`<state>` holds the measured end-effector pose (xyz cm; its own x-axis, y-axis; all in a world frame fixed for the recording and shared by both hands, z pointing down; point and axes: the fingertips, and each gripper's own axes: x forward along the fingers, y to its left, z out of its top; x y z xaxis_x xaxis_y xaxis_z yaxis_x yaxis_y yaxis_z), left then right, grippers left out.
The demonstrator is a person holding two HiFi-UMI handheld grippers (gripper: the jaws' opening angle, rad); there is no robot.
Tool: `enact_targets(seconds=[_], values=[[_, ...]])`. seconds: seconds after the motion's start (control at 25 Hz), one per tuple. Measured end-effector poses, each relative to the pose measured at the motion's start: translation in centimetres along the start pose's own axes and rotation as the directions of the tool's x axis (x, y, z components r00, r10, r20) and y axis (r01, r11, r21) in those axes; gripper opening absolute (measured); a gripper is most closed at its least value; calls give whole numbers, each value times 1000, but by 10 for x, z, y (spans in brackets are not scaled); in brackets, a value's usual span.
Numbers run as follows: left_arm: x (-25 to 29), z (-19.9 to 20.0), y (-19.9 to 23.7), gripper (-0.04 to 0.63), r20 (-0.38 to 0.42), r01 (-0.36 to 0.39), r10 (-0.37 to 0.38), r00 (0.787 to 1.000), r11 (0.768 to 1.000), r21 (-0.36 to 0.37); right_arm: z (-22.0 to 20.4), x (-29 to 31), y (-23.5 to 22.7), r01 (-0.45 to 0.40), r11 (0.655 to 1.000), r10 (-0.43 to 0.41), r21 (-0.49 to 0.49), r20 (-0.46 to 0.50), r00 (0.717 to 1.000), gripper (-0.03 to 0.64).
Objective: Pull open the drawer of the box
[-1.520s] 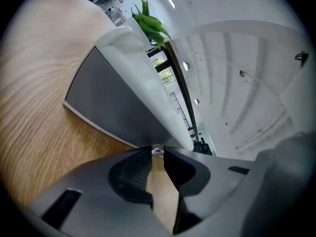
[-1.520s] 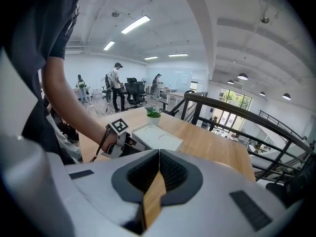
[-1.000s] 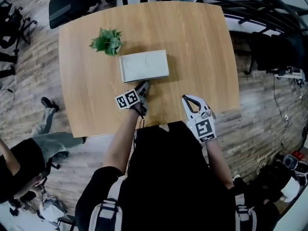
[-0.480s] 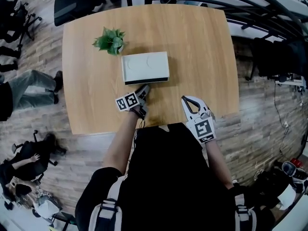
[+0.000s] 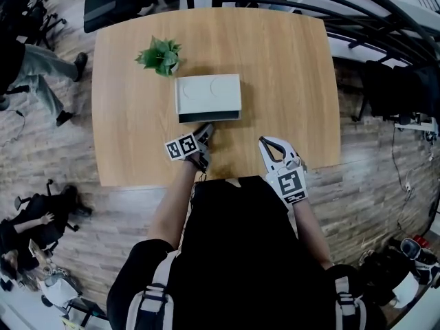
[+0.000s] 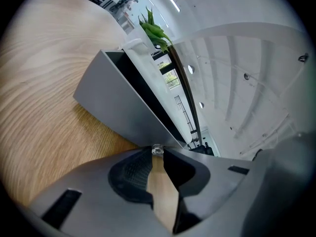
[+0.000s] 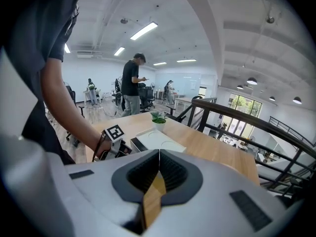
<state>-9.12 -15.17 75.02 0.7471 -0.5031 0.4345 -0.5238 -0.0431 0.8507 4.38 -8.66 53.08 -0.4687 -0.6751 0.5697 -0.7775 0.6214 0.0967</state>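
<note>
Trainer: Since a second ago the drawer (image 6: 114, 107) has slid a little way out of the box (image 5: 206, 93), towards the left tool (image 5: 207, 127). A dark slot now shows along the face nearest that tool.

Learner: What is the left tool gripping?

Trainer: Its jaws stand narrow, pinched on the small clear knob (image 6: 157, 149) right at their tips. The grey drawer front stands just beyond the tips, with the black gap behind it.

Learner: And the right tool (image 7: 159, 153)?

Trainer: Its jaws are pressed together on nothing. It sits off to the left tool's right, near the worktop (image 5: 289, 81) edge and well apart from the box.

Learner: How do I finish the pull cleanly?

Trainer: I'd draw straight back along the drawer's own line, level with the worktop, without lifting or twisting. That knob is tiny, so a jerk could slip it from the pads; go slow and keep the squeeze steady. The box looks light and nothing braces it, so it may slide along with the drawer. Resting the right tool on its top could stop that. The plant (image 5: 160, 56) sits beyond the box, out of the way.
</note>
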Motion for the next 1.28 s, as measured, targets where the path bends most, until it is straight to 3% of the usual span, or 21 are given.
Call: enact_targets(seconds=[1.28], values=[[-15, -25, 3, 87, 45, -60, 62, 997, 997, -42, -10, -9, -12, -64, 997, 64, -42, 12, 998, 25]])
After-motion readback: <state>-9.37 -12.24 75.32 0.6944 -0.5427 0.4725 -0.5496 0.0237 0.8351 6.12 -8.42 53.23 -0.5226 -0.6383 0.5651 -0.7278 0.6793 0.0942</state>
